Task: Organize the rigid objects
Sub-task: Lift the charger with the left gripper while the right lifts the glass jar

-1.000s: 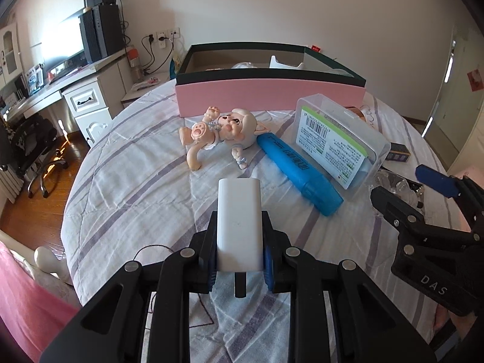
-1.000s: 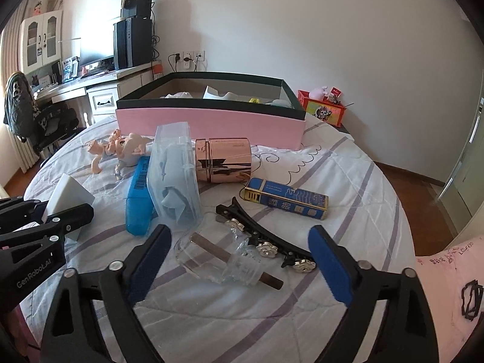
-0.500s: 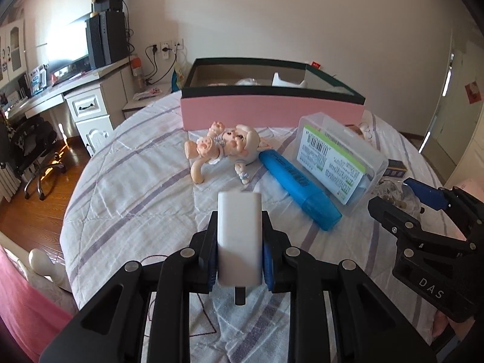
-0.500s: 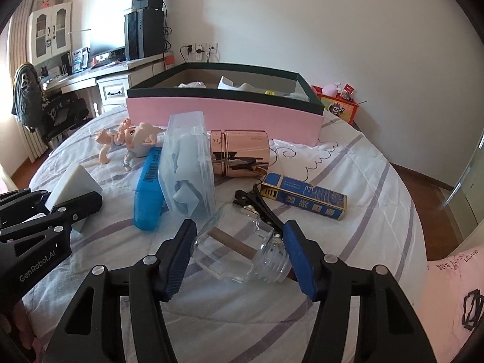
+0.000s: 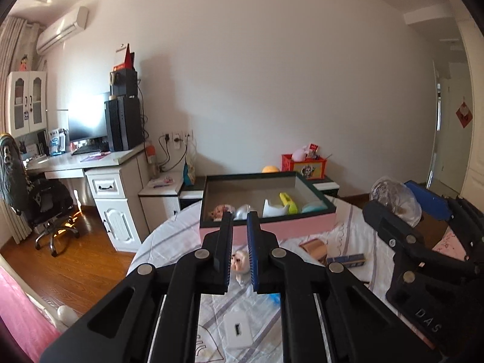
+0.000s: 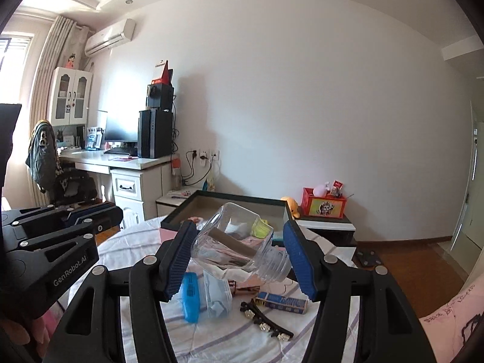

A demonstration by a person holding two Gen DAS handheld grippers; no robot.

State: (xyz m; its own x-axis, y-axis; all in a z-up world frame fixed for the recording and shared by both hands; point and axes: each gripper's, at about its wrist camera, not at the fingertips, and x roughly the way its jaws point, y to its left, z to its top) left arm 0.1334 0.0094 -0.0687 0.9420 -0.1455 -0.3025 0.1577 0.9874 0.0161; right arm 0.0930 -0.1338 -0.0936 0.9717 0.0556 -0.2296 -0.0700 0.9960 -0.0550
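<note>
My right gripper [image 6: 239, 251] is shut on a clear plastic jar [image 6: 239, 248] and holds it lying sideways, high above the table, in front of the pink box [image 6: 239, 211]. The jar also shows in the left wrist view [image 5: 396, 199]. My left gripper [image 5: 240, 242] is raised, empty, its jaws a narrow gap apart. The white block [image 5: 237, 329] lies on the striped cloth below it. The pink box [image 5: 266, 227] holds several items.
On the cloth lie a blue case [image 6: 190, 296], a clear plastic box [image 6: 217, 299], a blue carton [image 6: 281, 301], a black hair clip [image 6: 266, 323], a copper-coloured tin [image 5: 314, 246] and a doll [image 5: 239, 264]. A desk [image 5: 90, 163] stands at the left.
My left gripper let go of the white block, which now lies on the cloth, and rose. My right gripper closed on the clear jar and lifted it.
</note>
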